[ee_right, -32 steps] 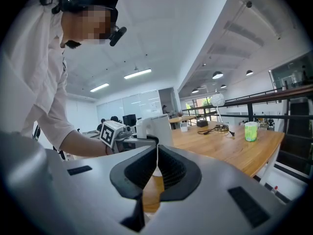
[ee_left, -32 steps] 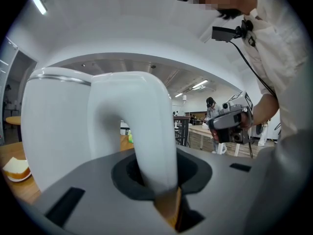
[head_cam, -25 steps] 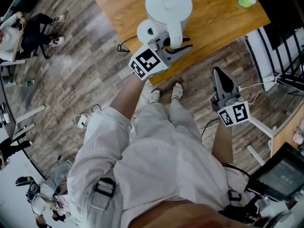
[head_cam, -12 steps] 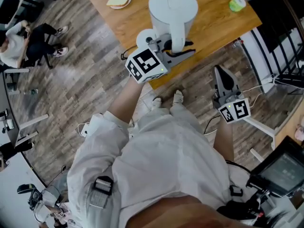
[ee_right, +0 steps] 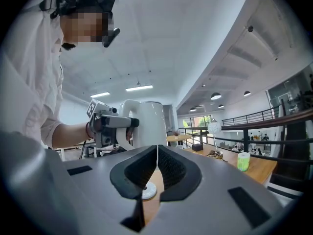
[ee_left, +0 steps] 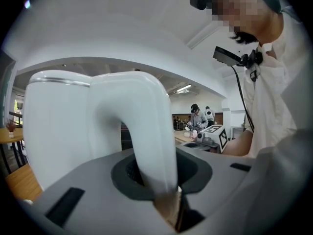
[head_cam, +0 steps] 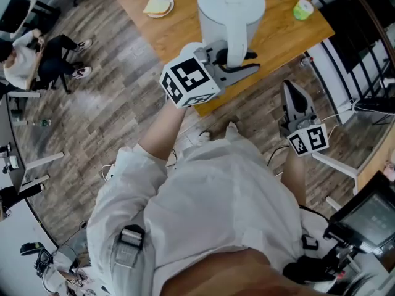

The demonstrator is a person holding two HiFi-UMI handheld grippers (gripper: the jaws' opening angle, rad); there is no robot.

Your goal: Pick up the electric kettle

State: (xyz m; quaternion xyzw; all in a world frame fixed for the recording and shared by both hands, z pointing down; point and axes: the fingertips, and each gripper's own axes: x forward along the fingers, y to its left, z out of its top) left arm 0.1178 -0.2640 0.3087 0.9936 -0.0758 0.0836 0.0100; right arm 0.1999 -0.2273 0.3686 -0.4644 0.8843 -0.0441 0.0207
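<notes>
The white electric kettle (head_cam: 231, 10) hangs above the wooden table (head_cam: 290, 39), held by its handle (head_cam: 236, 42). My left gripper (head_cam: 239, 61) is shut on that handle, its marker cube toward me. In the left gripper view the handle (ee_left: 146, 131) arches down between the jaws of the left gripper (ee_left: 157, 182), and the kettle body (ee_left: 58, 126) fills the left. The kettle's round white base (head_cam: 190, 47) peeks out on the table behind the cube. My right gripper (head_cam: 289, 90) is off the table's near edge, shut with nothing in it. From the right gripper view, the right gripper (ee_right: 157, 163) faces the kettle (ee_right: 149, 121).
A green cup (head_cam: 303, 8) and a small plate (head_cam: 159, 6) stand on the table's far part. Black railings (head_cam: 358, 60) run along the right. A monitor (head_cam: 370, 217) is at the lower right, and a seated person (head_cam: 31, 48) is far left on the wood floor.
The left gripper has risen with the kettle, which now looks larger and nearer in the head view. The right gripper has also risen a little, still shut.
</notes>
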